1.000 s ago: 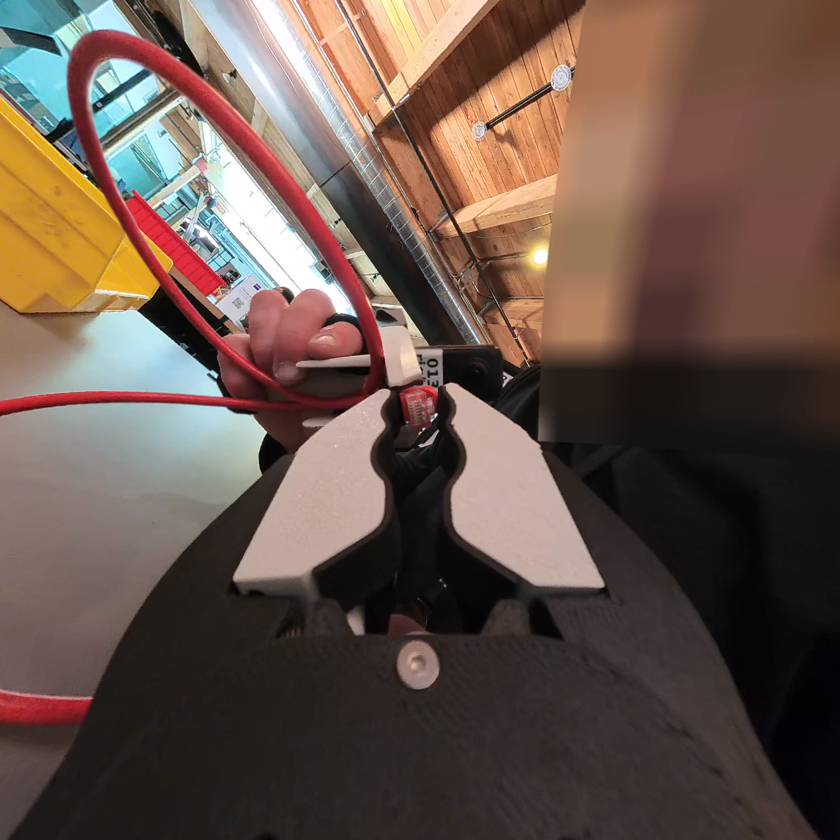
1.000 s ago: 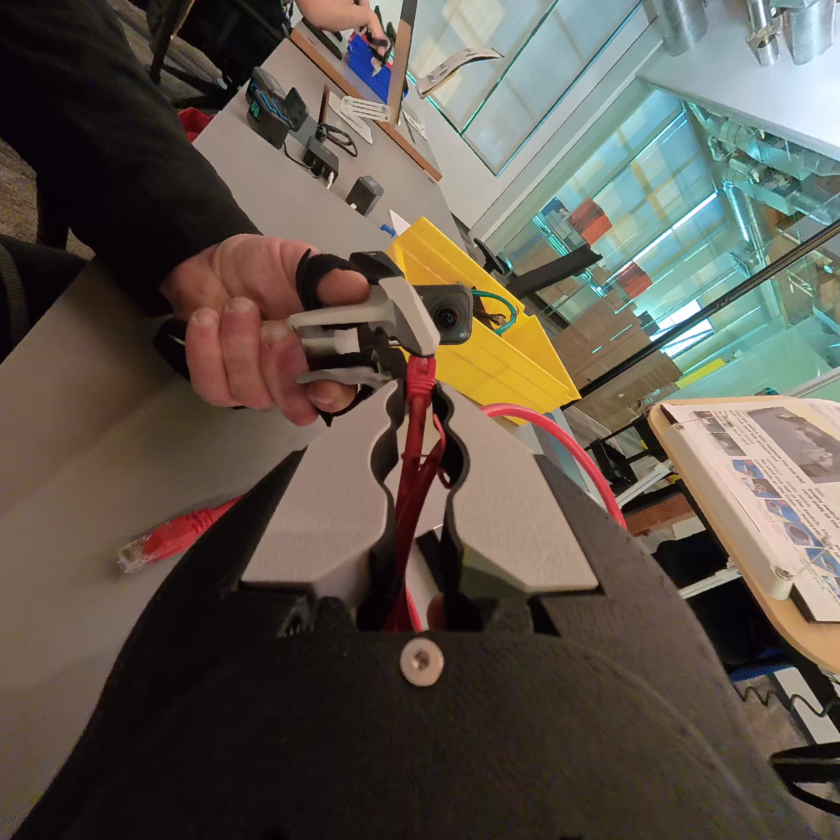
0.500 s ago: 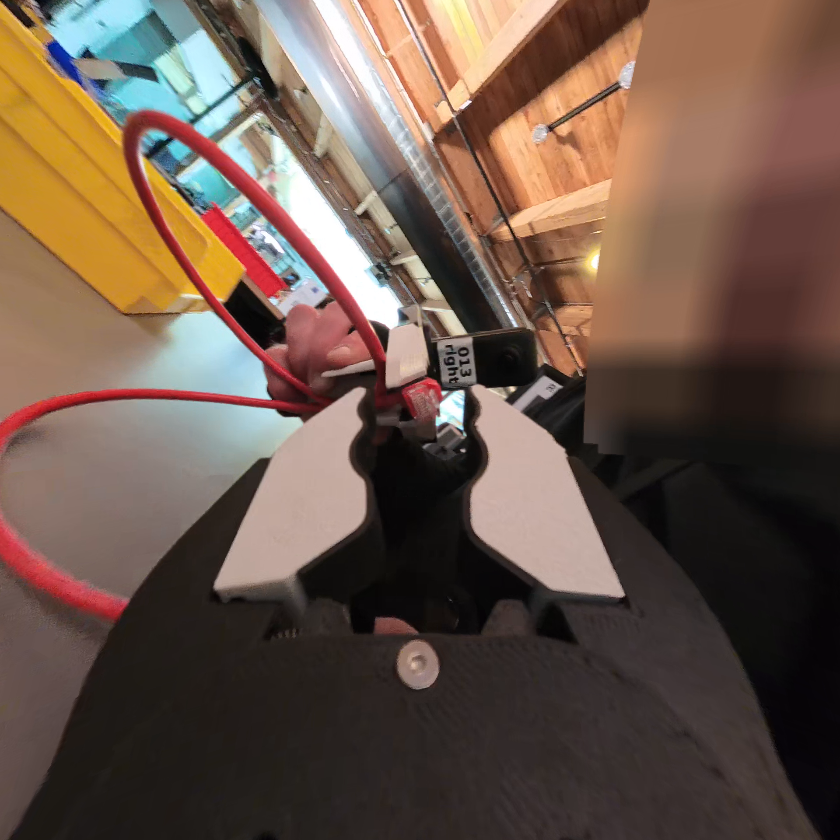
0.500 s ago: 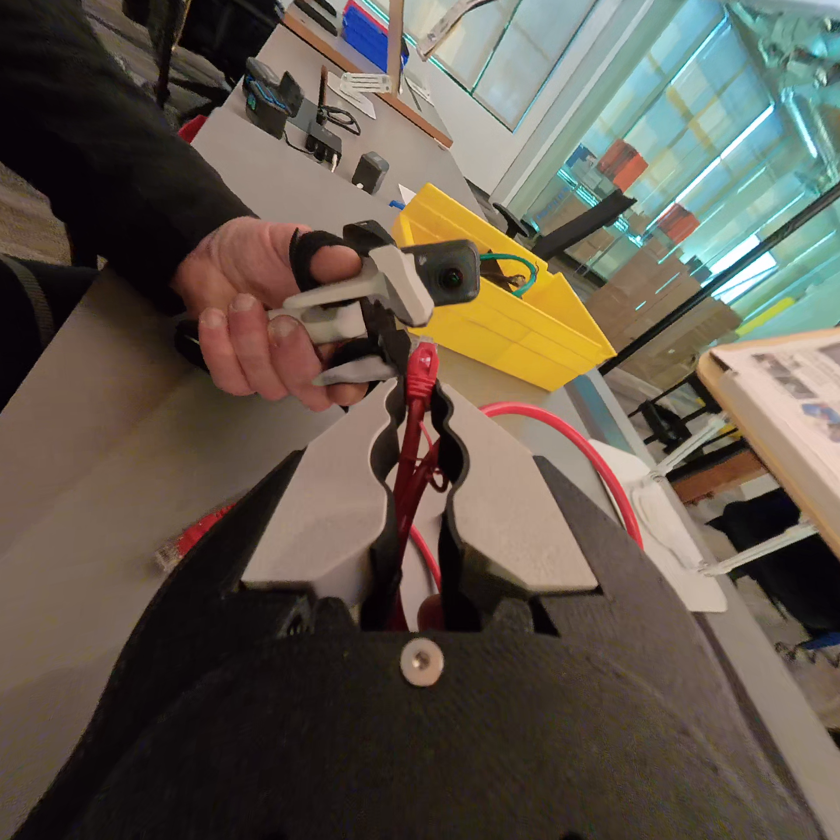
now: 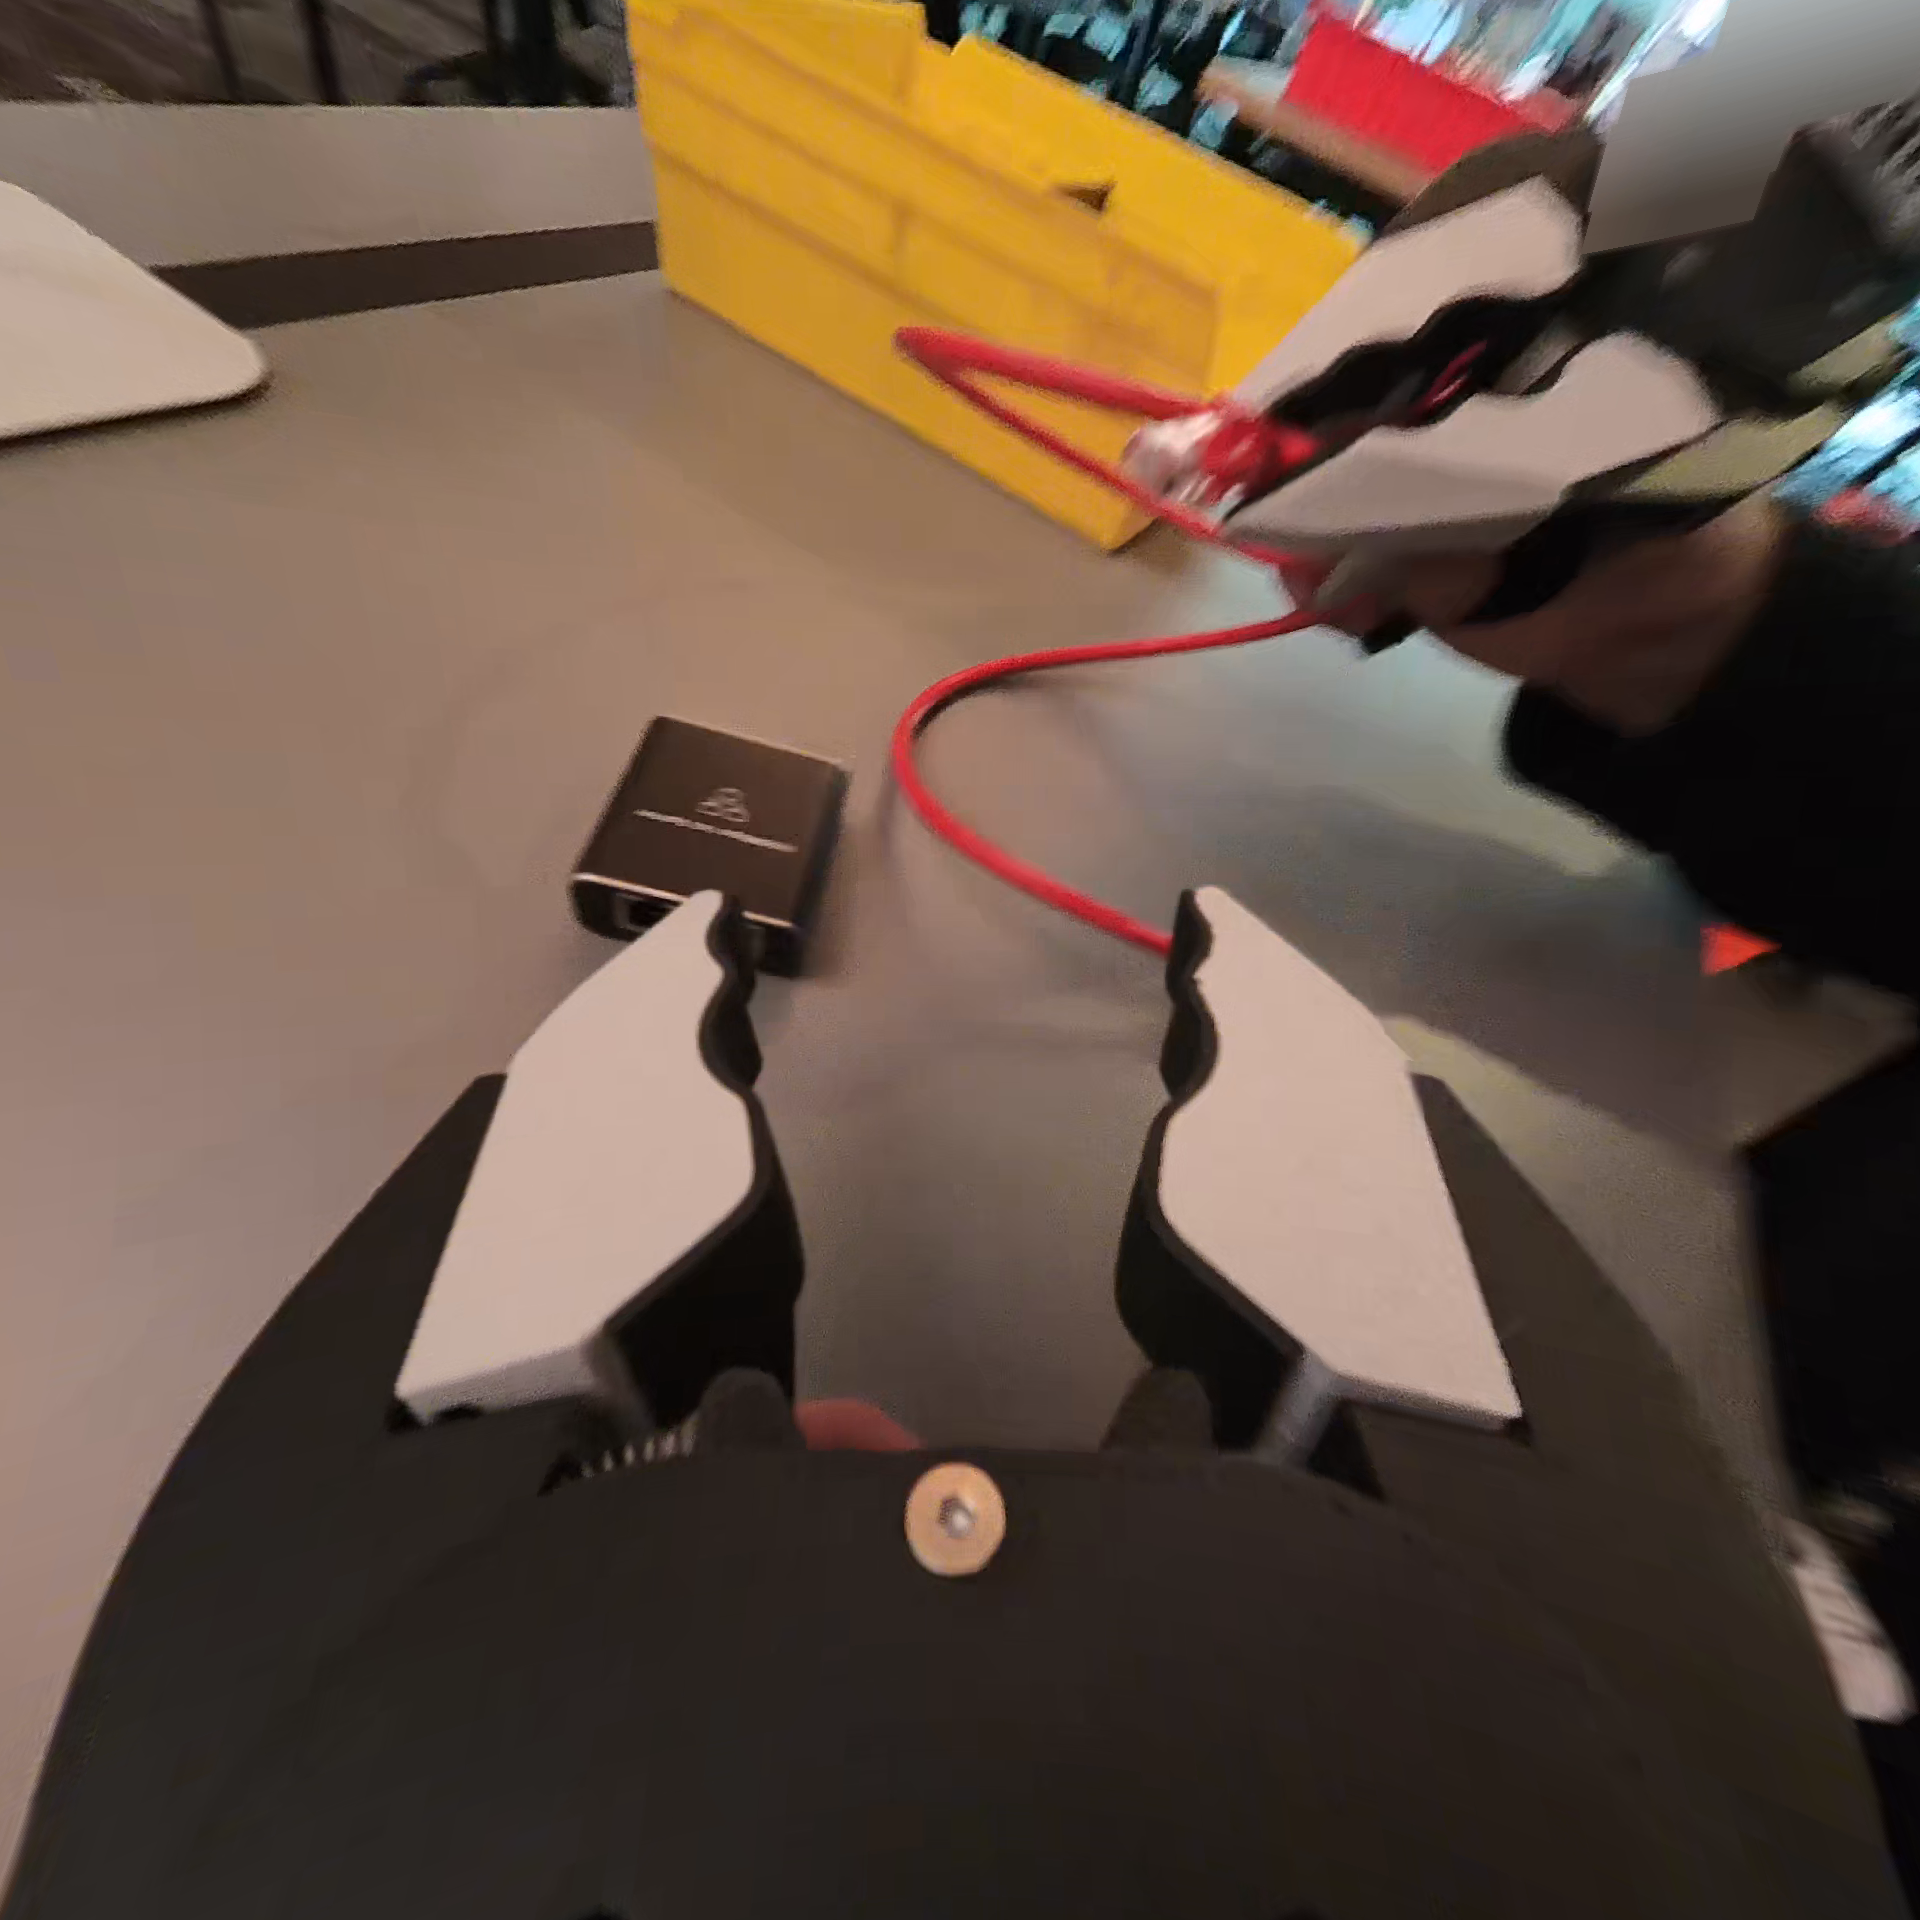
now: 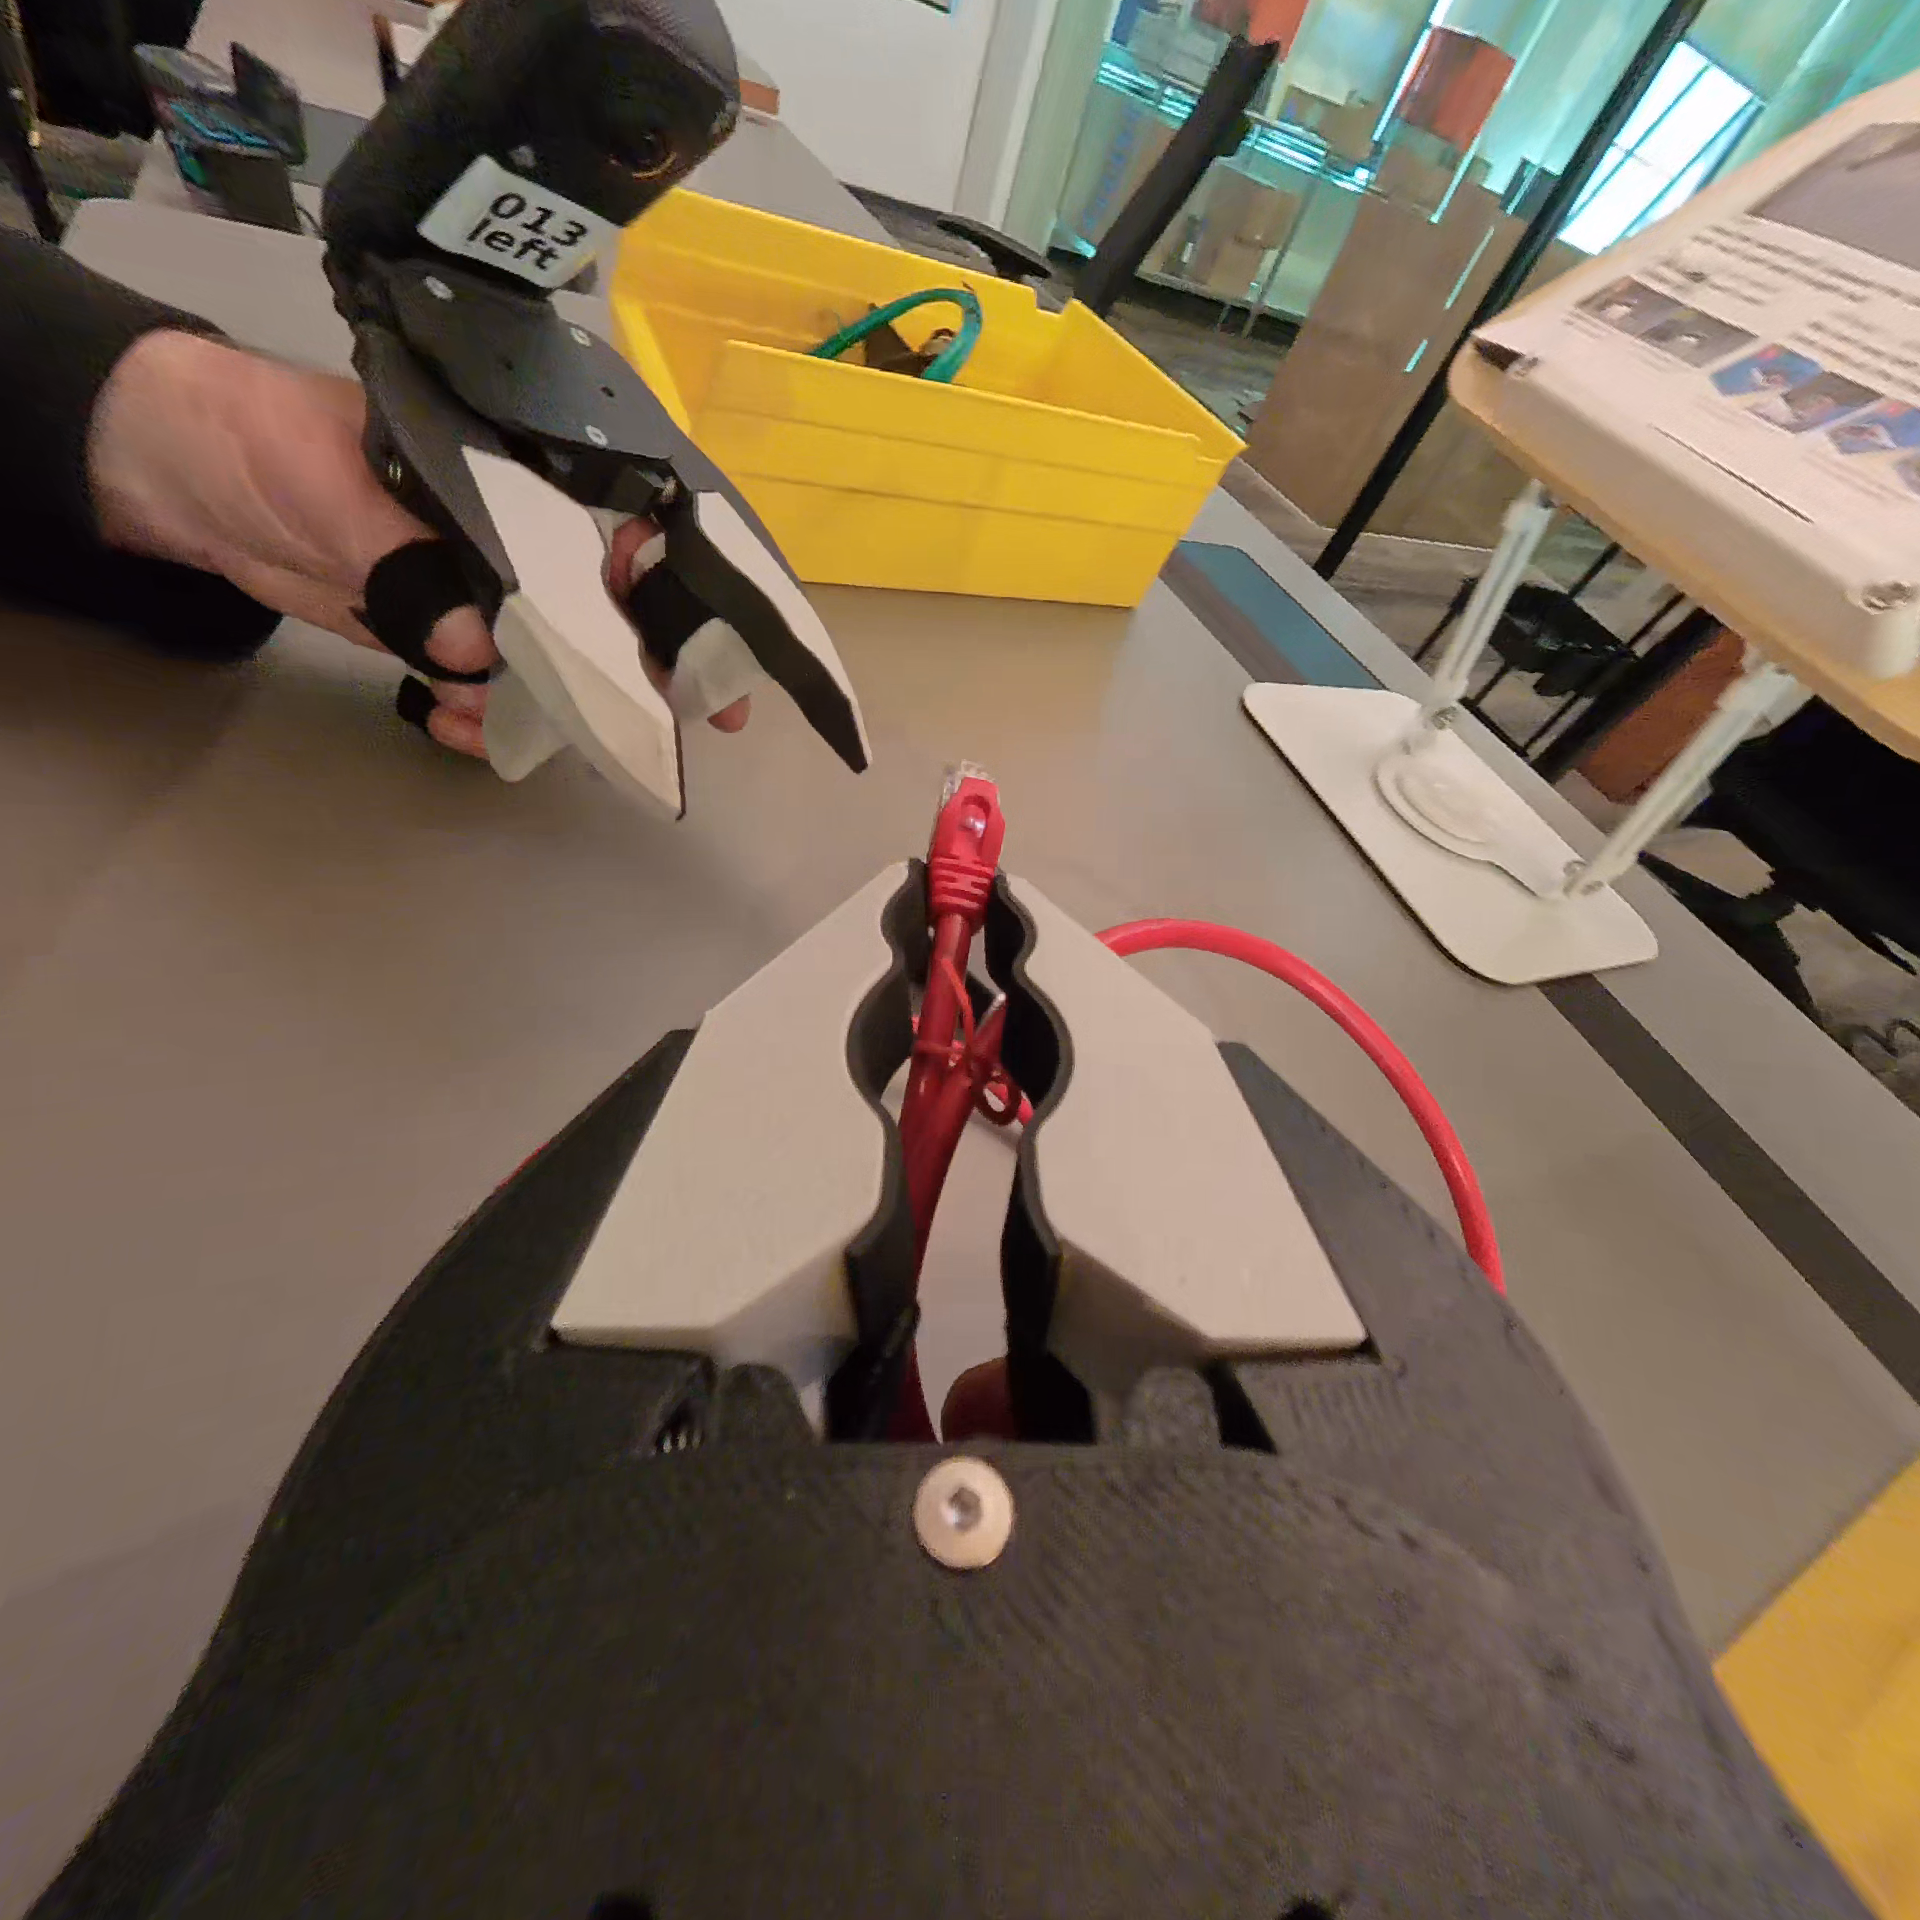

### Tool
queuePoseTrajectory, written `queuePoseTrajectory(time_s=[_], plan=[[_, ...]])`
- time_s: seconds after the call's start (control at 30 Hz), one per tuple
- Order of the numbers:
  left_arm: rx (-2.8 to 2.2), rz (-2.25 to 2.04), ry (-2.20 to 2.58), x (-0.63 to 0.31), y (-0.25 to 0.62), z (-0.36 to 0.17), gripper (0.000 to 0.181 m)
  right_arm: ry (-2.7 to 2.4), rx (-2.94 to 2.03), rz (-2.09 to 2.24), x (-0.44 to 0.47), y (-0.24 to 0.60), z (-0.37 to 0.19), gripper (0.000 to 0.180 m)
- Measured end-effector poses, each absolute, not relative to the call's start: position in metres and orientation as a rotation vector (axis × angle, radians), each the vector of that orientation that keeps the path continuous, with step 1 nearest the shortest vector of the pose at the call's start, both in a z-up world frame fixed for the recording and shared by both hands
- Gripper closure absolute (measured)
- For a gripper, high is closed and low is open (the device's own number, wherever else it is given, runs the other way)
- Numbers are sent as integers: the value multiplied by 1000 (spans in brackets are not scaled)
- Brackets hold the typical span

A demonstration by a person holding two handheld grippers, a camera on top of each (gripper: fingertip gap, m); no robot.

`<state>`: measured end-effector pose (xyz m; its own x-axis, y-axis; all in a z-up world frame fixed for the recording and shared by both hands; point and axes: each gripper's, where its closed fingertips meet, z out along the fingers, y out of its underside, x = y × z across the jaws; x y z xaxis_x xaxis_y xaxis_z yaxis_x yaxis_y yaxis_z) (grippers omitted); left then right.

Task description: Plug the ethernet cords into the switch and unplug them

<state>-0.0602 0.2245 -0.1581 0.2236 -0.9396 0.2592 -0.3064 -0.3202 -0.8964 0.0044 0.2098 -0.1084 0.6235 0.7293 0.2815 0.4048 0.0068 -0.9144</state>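
Observation:
A small black switch (image 5: 717, 831) lies flat on the grey table, ports facing me. My left gripper (image 5: 951, 914) is open and empty, just in front of the switch; its left fingertip overlaps the switch's near right corner. It also shows in the right wrist view (image 6: 769, 769), open. My right gripper (image 6: 956, 883) is shut on the red ethernet cord (image 6: 961, 935) just behind its plug (image 6: 966, 805), which sticks out past the tips. It also shows in the left wrist view (image 5: 1226, 488), above the table at upper right. The cord (image 5: 997, 862) loops down onto the table.
A yellow bin (image 5: 935, 270) stands at the back of the table, holding a green cable (image 6: 914, 322). A white stand base (image 6: 1455, 831) with a tilted instruction board (image 6: 1714, 364) is at the right. The table's right edge (image 6: 1714, 1143) is close. Left tips to right tips: about 9 centimetres.
My left gripper let go of the plug, opened wide and swung down toward the switch on the table. My right gripper kept the cord and turned level.

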Motion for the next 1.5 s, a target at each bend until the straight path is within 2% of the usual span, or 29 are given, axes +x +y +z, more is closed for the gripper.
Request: queuePoseTrajectory(time_s=[0.3,0.4,0.43,0.5,0.7,0.9,0.97,1.5], plan=[[-1821,-515,1434,-39,286,-203,75,-931,-1653,301,20,215,-115,171],[-1883,-476,1531,-29,292,-219,84,-951,-1652,290,17,215,-117,171],[-1904,-511,1539,-25,291,-220,91,-952,-1649,294,17,215,-117,171],[-1925,-598,1588,-18,284,-221,118,-950,-1644,299,16,214,-116,171],[-1774,-669,1621,-20,272,-207,118,-930,-1630,324,19,212,-111,172],[-1474,-1157,1520,-40,224,-136,119,-930,-1613,386,14,206,-106,171],[-1424,-1204,1519,-47,215,-125,119,-947,-1611,405,10,203,-106,171],[-1349,-1040,1783,-54,195,-131,118,-1120,-1599,523,-23,180,-118,171]])
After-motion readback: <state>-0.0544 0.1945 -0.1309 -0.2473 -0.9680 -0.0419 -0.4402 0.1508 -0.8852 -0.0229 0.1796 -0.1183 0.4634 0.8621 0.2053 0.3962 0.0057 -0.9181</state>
